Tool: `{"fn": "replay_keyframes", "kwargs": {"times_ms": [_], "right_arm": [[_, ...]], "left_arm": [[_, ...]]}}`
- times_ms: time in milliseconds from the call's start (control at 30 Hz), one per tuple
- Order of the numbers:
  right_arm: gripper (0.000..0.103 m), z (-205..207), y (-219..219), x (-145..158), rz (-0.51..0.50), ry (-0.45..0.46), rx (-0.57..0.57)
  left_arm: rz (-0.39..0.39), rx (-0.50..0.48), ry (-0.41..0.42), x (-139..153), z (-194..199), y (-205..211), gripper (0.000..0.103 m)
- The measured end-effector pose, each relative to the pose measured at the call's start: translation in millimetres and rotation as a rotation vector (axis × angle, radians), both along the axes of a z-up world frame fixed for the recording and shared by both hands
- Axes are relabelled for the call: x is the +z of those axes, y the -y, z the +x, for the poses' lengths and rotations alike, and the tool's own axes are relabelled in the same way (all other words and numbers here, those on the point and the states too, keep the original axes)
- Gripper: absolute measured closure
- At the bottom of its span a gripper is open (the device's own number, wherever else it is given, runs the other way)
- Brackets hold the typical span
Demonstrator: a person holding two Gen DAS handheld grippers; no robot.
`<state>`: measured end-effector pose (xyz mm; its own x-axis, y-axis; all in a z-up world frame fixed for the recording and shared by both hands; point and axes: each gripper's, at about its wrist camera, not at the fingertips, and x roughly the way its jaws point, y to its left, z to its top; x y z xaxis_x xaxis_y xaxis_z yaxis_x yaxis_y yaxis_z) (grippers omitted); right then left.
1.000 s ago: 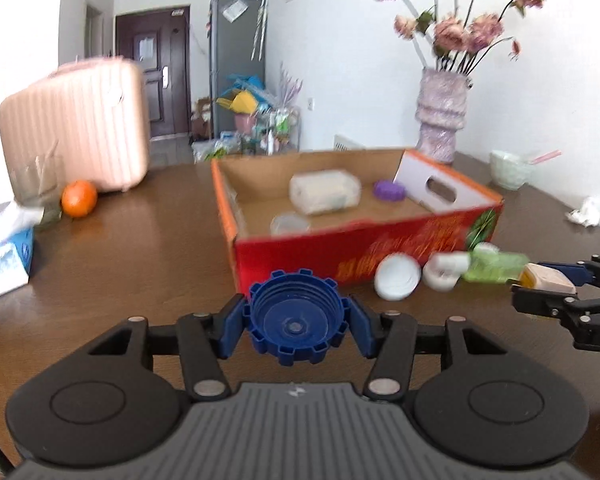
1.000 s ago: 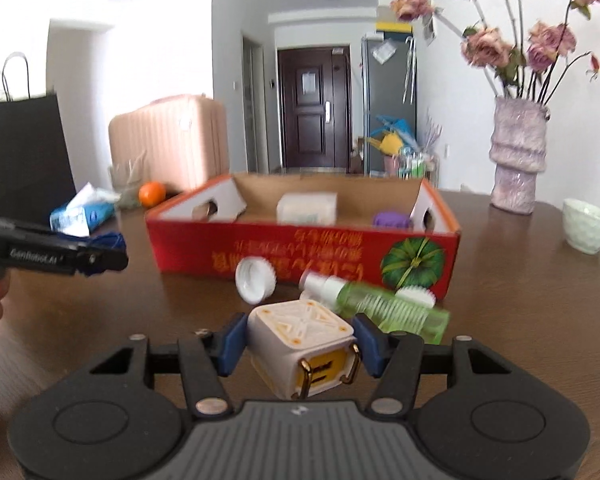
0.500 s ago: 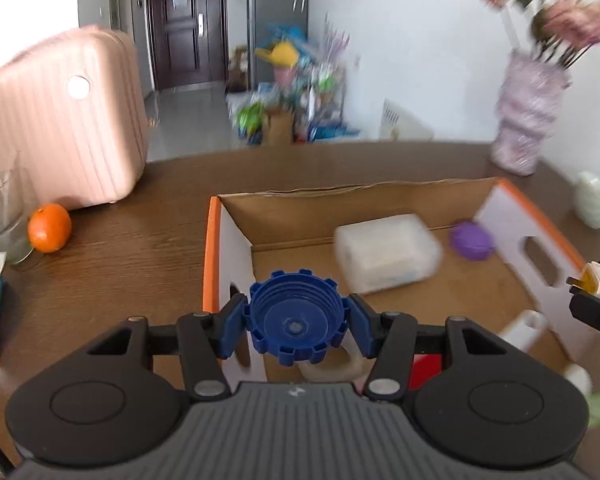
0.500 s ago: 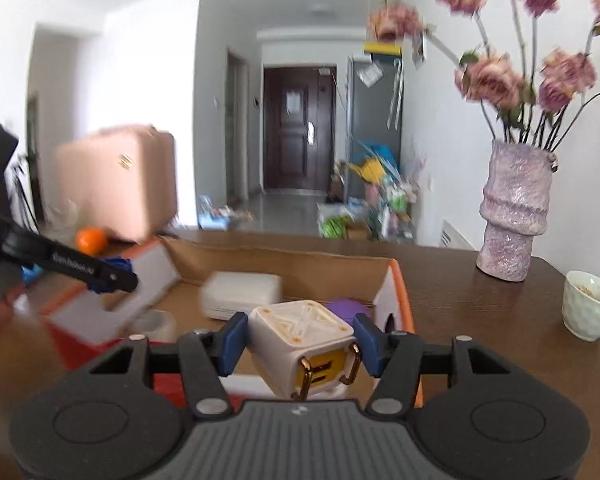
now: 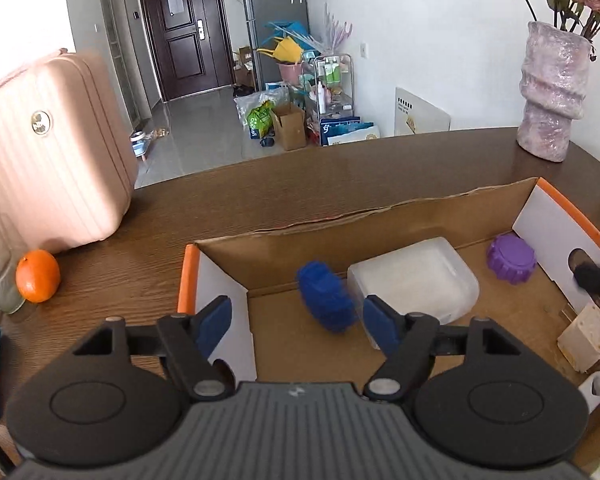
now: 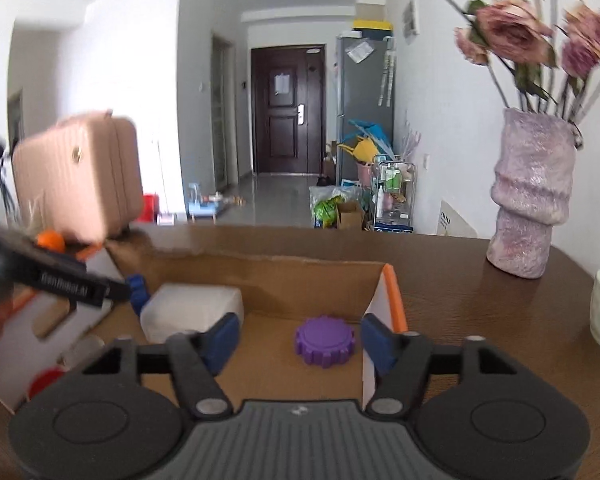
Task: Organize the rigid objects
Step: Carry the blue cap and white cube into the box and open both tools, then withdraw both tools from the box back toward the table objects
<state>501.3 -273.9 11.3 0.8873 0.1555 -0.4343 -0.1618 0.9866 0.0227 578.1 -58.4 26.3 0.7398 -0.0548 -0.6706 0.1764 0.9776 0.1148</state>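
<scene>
A: Blue cap [image 5: 327, 301] — where does it sit, and what about the left gripper [image 5: 296, 322]?

B: Blurred, it lies in the cardboard box [image 5: 380, 216], against the near-left corner of the white plastic tub [image 5: 414, 276]. The left gripper's jaws have just been opening; they stand apart with the cap beyond their tips and no pad touching it. Judged a release over the box, so the cap lands inside.

A: And the right gripper [image 6: 300, 340]?

B: Its jaws have likewise just been opening and nothing lies between them. In the left wrist view a cream cube [image 5: 586, 336] rests against the box's white end wall, below that gripper's dark tips; it looks like the piece just let go.

A: What else is in the box?

B: A purple cap [image 6: 325, 340] lies flat near the right end wall. Grouping the hard pieces in one container appears to be the aim.

A: Outside it?

B: An orange [image 5: 38, 276], a pink suitcase [image 5: 52, 152] and a vase [image 5: 552, 92] stand on the table [image 5: 300, 176], well apart from the box.
</scene>
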Motion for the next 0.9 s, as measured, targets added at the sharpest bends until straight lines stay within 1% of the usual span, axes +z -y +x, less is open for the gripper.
{"fn": "replay_keyframes", "kwargs": {"times_ms": [67, 100, 133, 200, 300, 367, 400, 433, 467, 500, 567, 733, 800, 900], "right_arm": [[0.035, -4.2, 3.9, 8.4, 0.002, 0.018, -0.003], [0.035, -7.5, 5.1, 12.6, 0.003, 0.025, -0.003], [0.035, -11.9, 6.4, 17.0, 0.005, 0.031, -0.002], [0.034, -22.9, 9.2, 24.0, 0.009, 0.041, -0.002], [0.03, -41.2, 11.6, 32.8, 0.0, 0.047, 0.011], [0.029, -55.8, 9.2, 38.2, -0.014, 0.054, 0.021], [0.027, -63.9, 6.5, 40.9, -0.021, 0.059, 0.027], [0.023, -72.9, 4.0, 42.9, -0.03, 0.065, 0.037], [0.02, -82.7, 1.3, 44.4, -0.038, 0.076, 0.046], [0.019, -92.4, -1.4, 45.3, -0.046, 0.09, 0.054], [0.017, -110.1, -6.1, 44.9, -0.059, 0.11, 0.067], [0.017, -150.1, -15.6, 37.7, -0.066, 0.16, 0.096], [0.017, -158.6, -19.0, 35.9, -0.072, 0.159, 0.106], [0.017, -164.1, -24.3, 33.7, -0.079, 0.145, 0.113]], "left_arm": [[0.005, 0.005, 0.007, 4.8, -5.0, -0.5, 0.028], [0.006, 0.009, 0.013, 8.7, -8.2, 0.0, 0.026], [0.001, 0.012, 0.024, 12.2, -13.3, -1.9, 0.022], [-0.007, 0.023, 0.053, 18.0, -27.1, -6.2, 0.02], [-0.007, 0.041, 0.098, 28.0, -53.8, -14.6, 0.019], [-0.004, 0.069, 0.158, 37.3, -77.9, -20.1, 0.014], [-0.003, 0.082, 0.196, 42.1, -91.7, -23.0, 0.01], [-0.004, 0.088, 0.233, 46.0, -104.9, -25.9, 0.006], [-0.001, 0.094, 0.268, 49.2, -118.7, -29.0, 0.003], [0.002, 0.103, 0.306, 51.6, -132.3, -32.1, 0.0], [-0.006, 0.114, 0.379, 52.3, -160.3, -38.6, 0.0], [-0.025, 0.129, 0.48, 42.7, -209.7, -48.9, 0.0], [-0.03, 0.129, 0.509, 38.7, -223.6, -51.5, 0.0], [-0.044, 0.132, 0.504, 36.1, -230.7, -53.8, 0.0]]}}
